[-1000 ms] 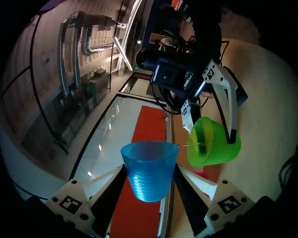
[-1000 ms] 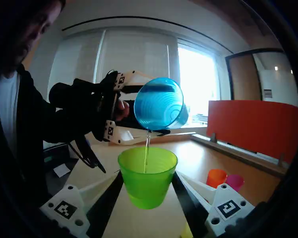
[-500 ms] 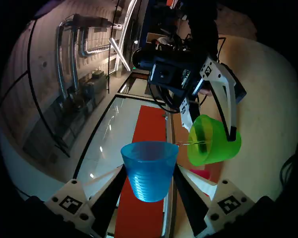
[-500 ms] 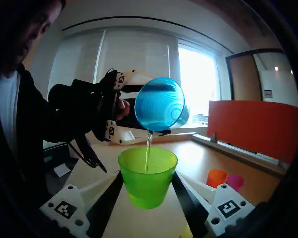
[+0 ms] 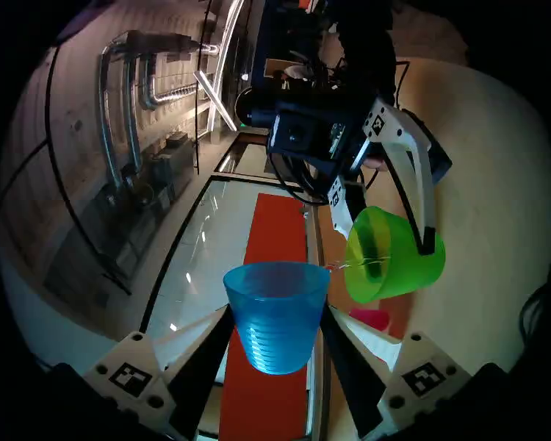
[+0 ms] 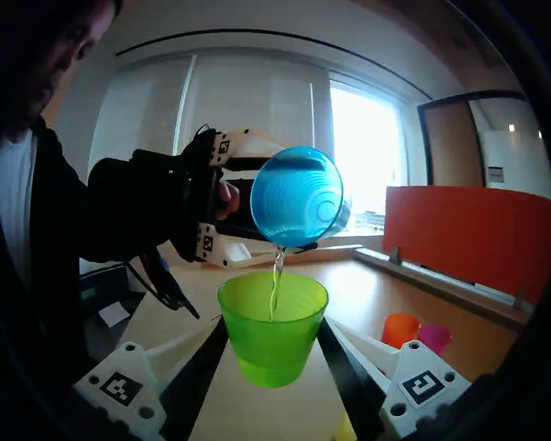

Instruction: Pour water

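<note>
Peeking in, you cannot see inside the blue cup [image 5: 277, 317], and a yellow thing [image 6: 343, 428] at the bottom edge of the right gripper view is cut off. Your left gripper [image 5: 275, 327] squeezes the blue cup with both fingers, low in the middle. The right gripper view shows it tipped, upper middle, a thin stream of water [image 6: 275, 283] falling into the green cup [image 6: 272, 334], squeezed by your right gripper [image 6: 273, 345]. Lower right on the table [image 6: 364, 290] sit one orange cup [image 6: 400, 328] and one pink cup [image 6: 434, 336]. Four cups, two grippers.
</note>
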`<state>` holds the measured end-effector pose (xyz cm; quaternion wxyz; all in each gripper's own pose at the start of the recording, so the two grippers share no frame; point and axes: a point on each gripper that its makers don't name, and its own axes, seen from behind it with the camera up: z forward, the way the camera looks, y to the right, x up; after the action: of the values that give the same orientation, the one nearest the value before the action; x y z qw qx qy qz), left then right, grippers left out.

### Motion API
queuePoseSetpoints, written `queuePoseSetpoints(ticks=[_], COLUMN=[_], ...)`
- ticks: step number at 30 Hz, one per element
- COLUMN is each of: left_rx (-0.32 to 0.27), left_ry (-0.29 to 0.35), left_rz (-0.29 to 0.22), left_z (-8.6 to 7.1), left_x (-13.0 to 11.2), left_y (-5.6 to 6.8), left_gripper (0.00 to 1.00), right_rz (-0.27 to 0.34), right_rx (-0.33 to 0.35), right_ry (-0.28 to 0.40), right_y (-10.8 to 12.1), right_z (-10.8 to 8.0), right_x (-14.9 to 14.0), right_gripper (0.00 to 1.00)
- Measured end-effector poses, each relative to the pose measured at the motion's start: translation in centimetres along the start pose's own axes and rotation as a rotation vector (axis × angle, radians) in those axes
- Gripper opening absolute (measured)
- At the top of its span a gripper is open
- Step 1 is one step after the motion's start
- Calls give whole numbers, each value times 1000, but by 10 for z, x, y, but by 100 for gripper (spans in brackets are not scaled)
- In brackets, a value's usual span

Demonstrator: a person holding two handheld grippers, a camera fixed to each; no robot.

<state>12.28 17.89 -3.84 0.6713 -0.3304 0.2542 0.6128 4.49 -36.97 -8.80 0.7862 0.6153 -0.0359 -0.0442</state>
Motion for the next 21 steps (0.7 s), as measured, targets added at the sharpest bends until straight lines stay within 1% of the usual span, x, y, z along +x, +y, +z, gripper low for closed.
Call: queuePoseSetpoints(ticks=[6,15,21], left_rx=[5,8,4], left_ry=[-4,-6,-7], left_rz=[17,32,47], left_z=[0,-1,-1], left_x=[0,1,2], left_y=[-3,-3,-2], left_gripper=[81,81,81], right_rz=[-3,-6,-6], right_rx=[-1,-4,-5], right_ry=[-2,-2,-3], right_y=[0,1,1], right_z=[0,-2,-2], right_x=[0,0,-1], right_gripper=[86,86,86])
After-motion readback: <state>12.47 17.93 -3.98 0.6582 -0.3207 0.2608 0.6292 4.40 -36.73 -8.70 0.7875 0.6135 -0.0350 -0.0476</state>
